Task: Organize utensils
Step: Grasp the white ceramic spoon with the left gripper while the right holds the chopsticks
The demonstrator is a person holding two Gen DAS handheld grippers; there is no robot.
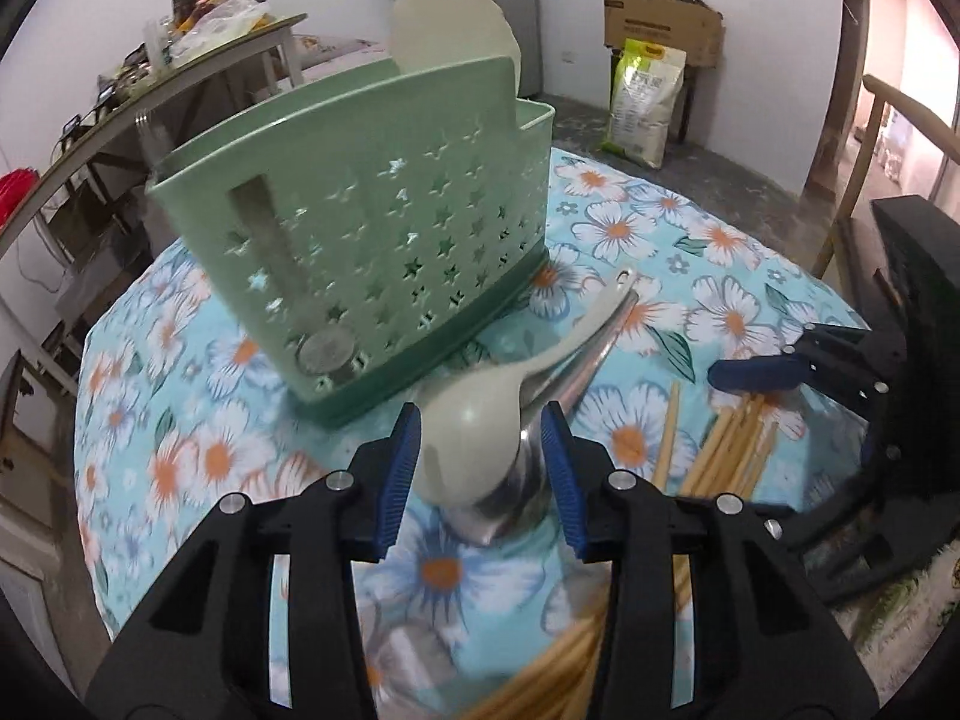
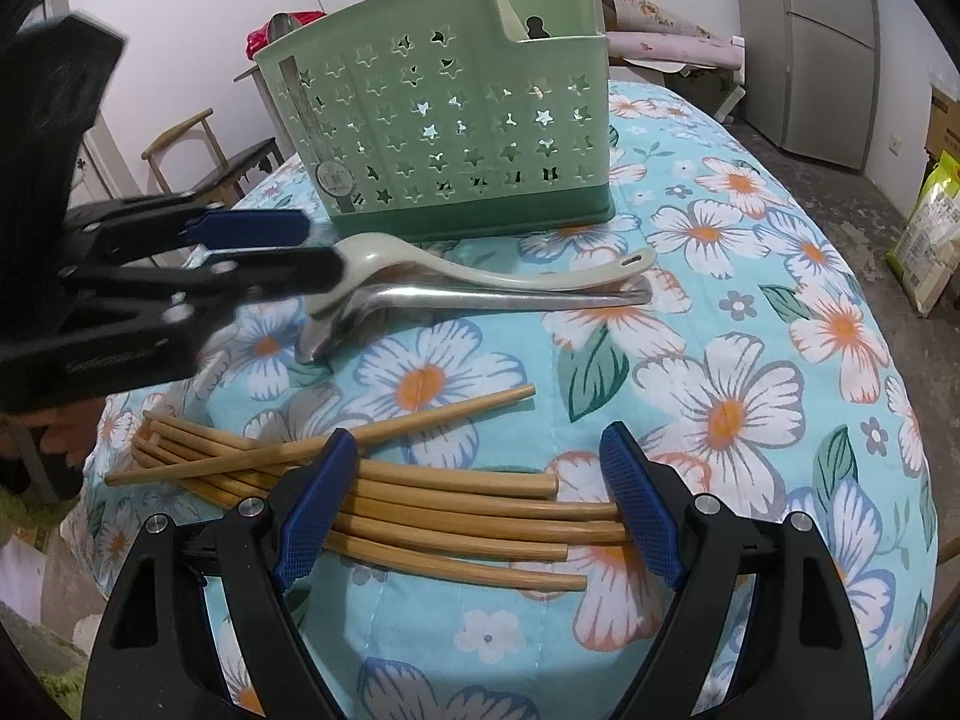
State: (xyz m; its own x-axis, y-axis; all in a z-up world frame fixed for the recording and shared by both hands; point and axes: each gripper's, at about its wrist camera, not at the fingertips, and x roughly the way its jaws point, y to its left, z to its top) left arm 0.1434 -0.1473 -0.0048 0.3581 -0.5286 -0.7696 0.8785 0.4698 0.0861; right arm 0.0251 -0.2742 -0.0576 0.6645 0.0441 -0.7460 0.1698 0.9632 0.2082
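A green star-perforated utensil caddy [image 1: 384, 228] [image 2: 444, 120] stands on the floral tablecloth with a cream utensil [image 1: 450, 24] upright in it. A cream plastic spoon [image 1: 480, 420] [image 2: 480, 270] lies on top of a metal spoon [image 1: 570, 372] [image 2: 480, 303] in front of the caddy. My left gripper [image 1: 483, 438] [image 2: 300, 252] is open, its jaws on either side of both spoon bowls. Several bamboo chopsticks [image 2: 450, 504] [image 1: 732, 444] lie in a loose pile. My right gripper [image 2: 474, 474] is open just above them; it also shows in the left wrist view [image 1: 756, 372].
The round table's edge [image 2: 900, 480] curves close on the right. A wooden chair [image 2: 198, 150] stands behind the table. A cluttered glass table [image 1: 180, 72], a cardboard box [image 1: 660, 24] and a rice bag [image 1: 645, 102] are beyond.
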